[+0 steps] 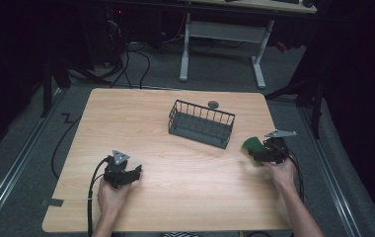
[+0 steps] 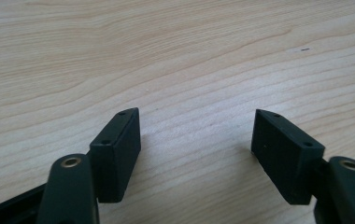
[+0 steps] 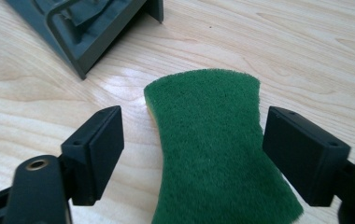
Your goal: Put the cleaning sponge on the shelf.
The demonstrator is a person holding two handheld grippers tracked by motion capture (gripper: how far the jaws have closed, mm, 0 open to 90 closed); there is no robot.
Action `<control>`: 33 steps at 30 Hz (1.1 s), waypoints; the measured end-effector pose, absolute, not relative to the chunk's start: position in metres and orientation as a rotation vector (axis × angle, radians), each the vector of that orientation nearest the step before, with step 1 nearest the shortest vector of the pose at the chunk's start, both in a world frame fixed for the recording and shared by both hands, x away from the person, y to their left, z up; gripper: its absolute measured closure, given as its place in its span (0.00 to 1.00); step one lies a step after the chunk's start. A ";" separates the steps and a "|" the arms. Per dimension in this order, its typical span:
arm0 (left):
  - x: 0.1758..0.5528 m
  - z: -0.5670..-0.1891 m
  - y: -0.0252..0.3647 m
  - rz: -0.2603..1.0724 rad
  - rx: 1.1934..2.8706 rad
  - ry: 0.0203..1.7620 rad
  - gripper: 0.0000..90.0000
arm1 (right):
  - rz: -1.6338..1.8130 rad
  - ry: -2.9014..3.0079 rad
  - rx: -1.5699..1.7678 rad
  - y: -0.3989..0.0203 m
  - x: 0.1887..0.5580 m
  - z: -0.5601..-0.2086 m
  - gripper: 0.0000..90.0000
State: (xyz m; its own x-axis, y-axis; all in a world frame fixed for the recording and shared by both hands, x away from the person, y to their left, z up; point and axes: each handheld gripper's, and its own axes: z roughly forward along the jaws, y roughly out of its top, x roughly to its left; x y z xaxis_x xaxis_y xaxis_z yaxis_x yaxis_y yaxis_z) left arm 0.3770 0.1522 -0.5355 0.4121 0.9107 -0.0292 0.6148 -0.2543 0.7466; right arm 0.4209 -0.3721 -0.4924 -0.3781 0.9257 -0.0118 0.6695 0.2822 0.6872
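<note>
Because the green sponge lies flat on the desk between the spread jaws of the right tongs, it is the thing in hand here, and it looks easy to carry but easy to misjudge. Its top is a coarse scouring fleece, with a thin yellow foam edge showing at its upper left side; it is probably very light, soft and springy, so it will squash under the jaws rather than resist them. That rough face should grip well and not slip. The waisted middle, where the sides curve inward, seems the best place to pinch, across the narrow width, with the jaws low enough to catch the foam body and not just the fleece.

In the high view the sponge sits near the desk's right edge, just beside the right end of the dark wire basket, apart from it. The right tongs are open and not yet touching the sponge. Over bare wood toward the near left, the left tongs are open too, holding nothing.
</note>
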 end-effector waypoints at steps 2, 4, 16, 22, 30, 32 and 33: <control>0.375 -0.536 0.154 0.552 1.975 1.296 0.37 | 0.840 2.150 1.443 -0.371 0.424 -0.496 0.20; 0.373 -0.536 0.155 0.564 1.979 1.300 0.37 | 0.829 2.150 1.445 -0.371 0.426 -0.499 0.19; 0.371 -0.536 0.154 0.567 1.977 1.313 0.33 | 0.761 2.150 1.424 -0.368 0.432 -0.501 0.18; 0.371 -0.536 0.154 0.565 1.976 1.313 0.33 | 0.730 2.181 1.452 -0.371 0.436 -0.504 0.18; 0.371 -0.536 0.155 0.566 1.974 1.315 0.33 | 0.658 2.210 1.463 -0.369 0.441 -0.512 0.28; 0.371 -0.536 0.155 0.566 1.974 1.315 0.33 | 0.648 2.209 1.460 -0.367 0.439 -0.511 0.29; 0.371 -0.536 0.155 0.566 1.973 1.315 0.33 | 0.642 2.204 1.454 -0.367 0.439 -0.510 0.30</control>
State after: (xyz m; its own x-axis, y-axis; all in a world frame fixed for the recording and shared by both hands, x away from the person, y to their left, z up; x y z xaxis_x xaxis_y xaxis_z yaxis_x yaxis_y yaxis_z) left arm 0.3707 0.1546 -0.5362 0.3920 0.9198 -0.0179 0.6196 -0.2496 0.7441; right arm 0.4389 -0.3670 -0.5104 -0.3638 0.9269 -0.0921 0.7325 0.3458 0.5865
